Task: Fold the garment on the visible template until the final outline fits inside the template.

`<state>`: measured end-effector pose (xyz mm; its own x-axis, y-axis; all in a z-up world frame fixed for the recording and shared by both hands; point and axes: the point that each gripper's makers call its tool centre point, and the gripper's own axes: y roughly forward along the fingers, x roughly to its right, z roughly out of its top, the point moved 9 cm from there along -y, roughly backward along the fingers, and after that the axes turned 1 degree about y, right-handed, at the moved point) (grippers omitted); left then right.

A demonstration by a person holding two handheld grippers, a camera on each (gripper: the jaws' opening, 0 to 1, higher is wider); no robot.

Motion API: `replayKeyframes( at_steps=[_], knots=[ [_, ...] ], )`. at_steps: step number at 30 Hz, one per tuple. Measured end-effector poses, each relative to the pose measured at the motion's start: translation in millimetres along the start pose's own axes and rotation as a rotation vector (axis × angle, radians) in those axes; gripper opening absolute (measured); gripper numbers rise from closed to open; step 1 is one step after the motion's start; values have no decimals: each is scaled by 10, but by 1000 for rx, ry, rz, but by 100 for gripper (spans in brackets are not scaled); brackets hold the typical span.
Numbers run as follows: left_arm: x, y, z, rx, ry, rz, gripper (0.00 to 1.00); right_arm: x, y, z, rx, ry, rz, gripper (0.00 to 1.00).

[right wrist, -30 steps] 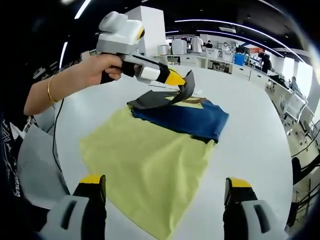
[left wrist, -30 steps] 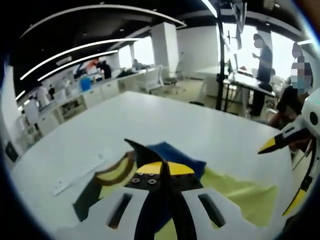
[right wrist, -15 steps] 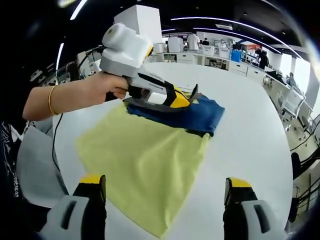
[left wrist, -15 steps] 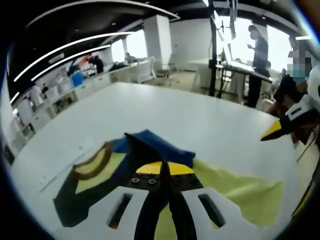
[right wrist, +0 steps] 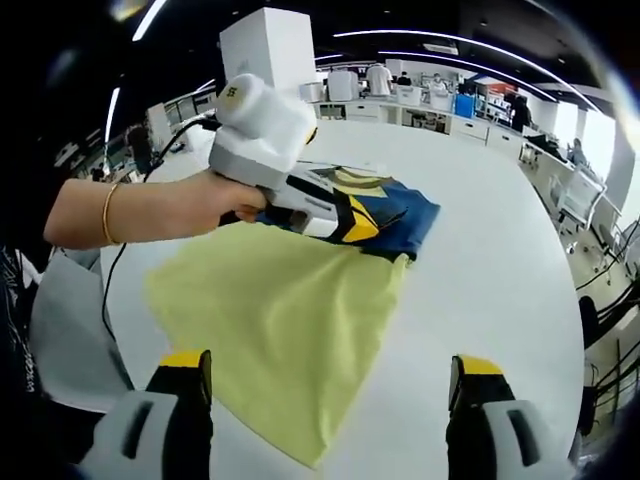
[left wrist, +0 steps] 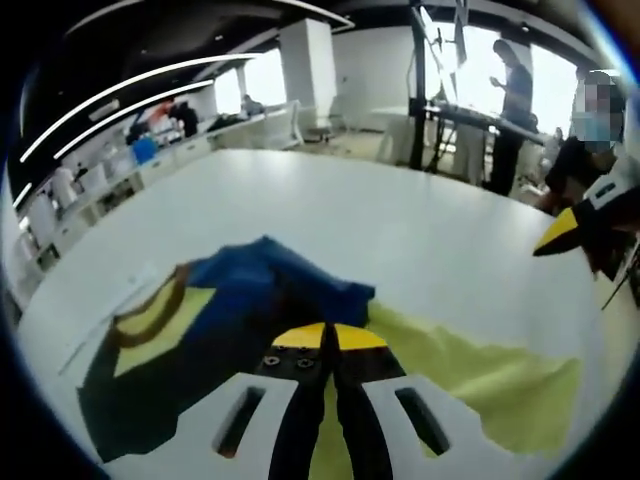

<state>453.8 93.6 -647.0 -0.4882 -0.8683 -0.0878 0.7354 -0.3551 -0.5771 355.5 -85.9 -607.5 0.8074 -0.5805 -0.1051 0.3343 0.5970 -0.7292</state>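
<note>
The left gripper [right wrist: 352, 226] is pinching a fold of the blue garment [right wrist: 400, 222], which is lying on the yellow template [right wrist: 280, 330] at its far end. The right gripper [right wrist: 325, 395] is hovering with jaws apart. Lay the fold flat, edges inside the yellow

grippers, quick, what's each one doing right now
Left gripper: shut on the garment, over the yellow template.
Right gripper: open, holding nothing.
</note>
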Motion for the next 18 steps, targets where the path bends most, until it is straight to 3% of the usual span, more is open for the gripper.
replayKeyframes(
  at_steps=[14, 18],
  knots=[
    [74, 61, -50, 14, -39, -41, 0, 16, -26, -29, 9, 16, -11, 99],
    [74, 14, -44, 19, -24, -28, 9, 20, -44, -26, 16, 21, -15, 99]
  ],
)
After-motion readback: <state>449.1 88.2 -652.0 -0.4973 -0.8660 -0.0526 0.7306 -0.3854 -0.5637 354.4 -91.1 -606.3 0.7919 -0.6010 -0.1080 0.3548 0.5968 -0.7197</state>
